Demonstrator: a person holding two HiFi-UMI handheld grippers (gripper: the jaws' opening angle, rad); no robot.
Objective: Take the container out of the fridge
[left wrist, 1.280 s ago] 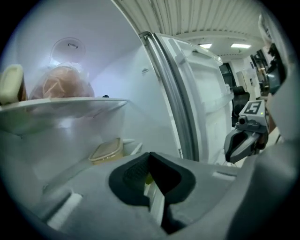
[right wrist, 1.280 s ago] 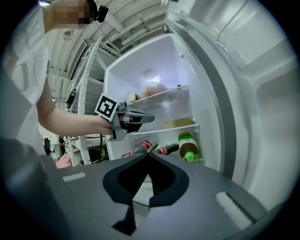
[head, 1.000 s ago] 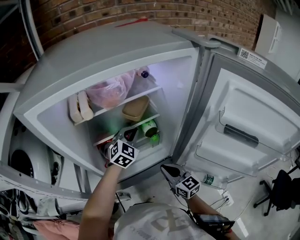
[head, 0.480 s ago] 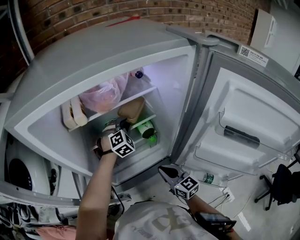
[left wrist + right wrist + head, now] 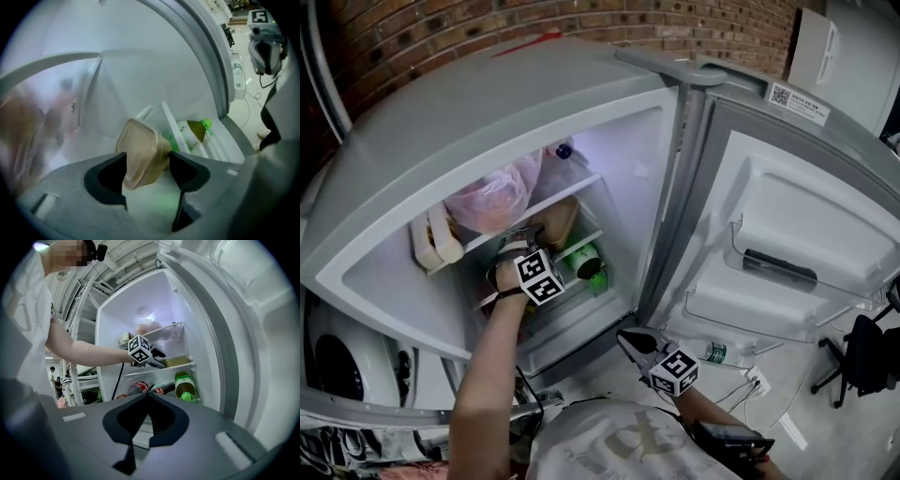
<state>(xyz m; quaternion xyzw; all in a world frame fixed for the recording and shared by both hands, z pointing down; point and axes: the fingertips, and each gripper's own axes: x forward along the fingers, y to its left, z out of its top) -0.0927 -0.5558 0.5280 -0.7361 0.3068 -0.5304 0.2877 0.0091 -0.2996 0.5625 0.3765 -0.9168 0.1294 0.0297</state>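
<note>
The fridge (image 5: 487,112) stands with its door (image 5: 797,216) swung wide. The container (image 5: 143,152) sits on the middle shelf (image 5: 592,236), under the shelf that carries a soft pink bag (image 5: 492,192). The left gripper (image 5: 147,161) is reached inside; its jaws have just been opening and now stand at full spread. The container lies between them, not yet pinched, and fills nearly the whole gap. The right gripper (image 5: 147,397) is held low outside the cabinet, its jaws closed tip to tip on nothing.

Hazards, as judged: the jaw gap leaves little margin, so a slightly off-centre approach could push the container back along the shelf instead of capturing it. If the jaws close on the projecting lid lip and not on the body, the lid may spring or the grip may shear off. The walls look smooth and glossy, so a light squeeze may slip on withdrawal. A dropped container would likely land on the green-capped bottle (image 5: 589,261) lying on the level below.

Materials: the container is a rounded rectangular tub of translucent plastic, tan in colour, tapered, with a flanged lid. The shelves are pale and hard-edged, the fridge liner is smooth white plastic, and the jaws are matte dark.
</note>
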